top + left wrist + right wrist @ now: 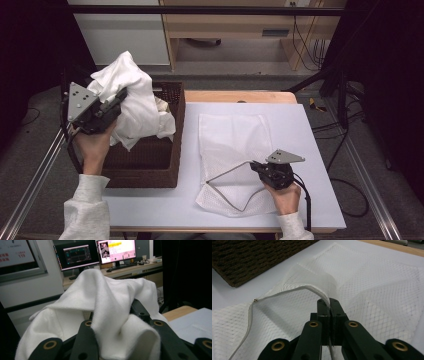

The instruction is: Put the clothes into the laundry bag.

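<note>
Bright, even overhead light; dark side edges; the close views blur slightly.

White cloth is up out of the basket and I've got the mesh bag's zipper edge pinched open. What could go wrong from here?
The white cloth is bunched in the left tool, with folds hanging over the wicker basket; a trailing end could catch on its rim. The right tool pinches only the thin zipper edge of the mesh bag, so it may slip out and the mouth collapse.
</note>
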